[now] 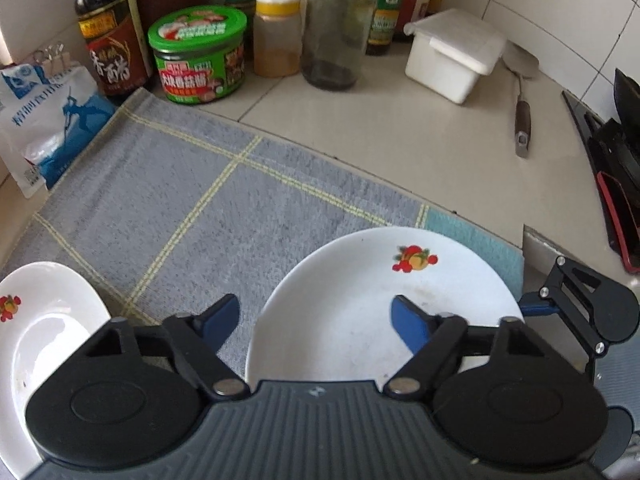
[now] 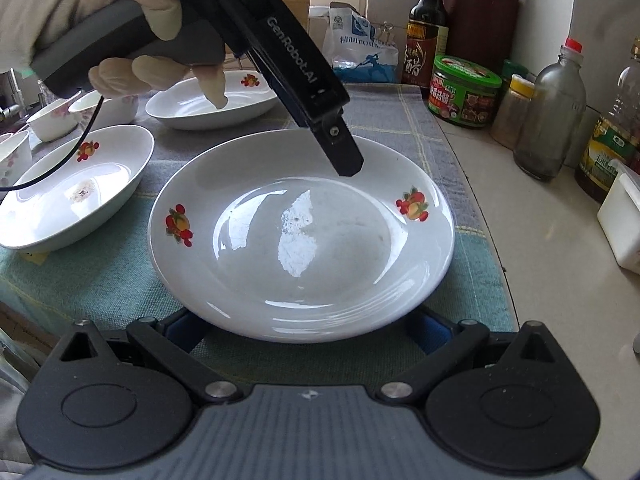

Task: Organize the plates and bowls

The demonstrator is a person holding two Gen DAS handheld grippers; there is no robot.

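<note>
The plate (image 2: 300, 240) lies on the cloth (image 2: 100, 272) at mid-frame in the right wrist view. The right hand-held gripper (image 2: 306, 328), jaws spread, straddles its near rim at the bottom. The left hand-held gripper (image 1: 316, 308), also spread, points down at its far rim, held by a gloved hand (image 2: 80, 12) at upper left.

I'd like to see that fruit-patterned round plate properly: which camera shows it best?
The right wrist view: nearly the whole round plate shows, with both fruit prints. The left wrist view catches only its far part, with one print; the rest is hidden.
</note>
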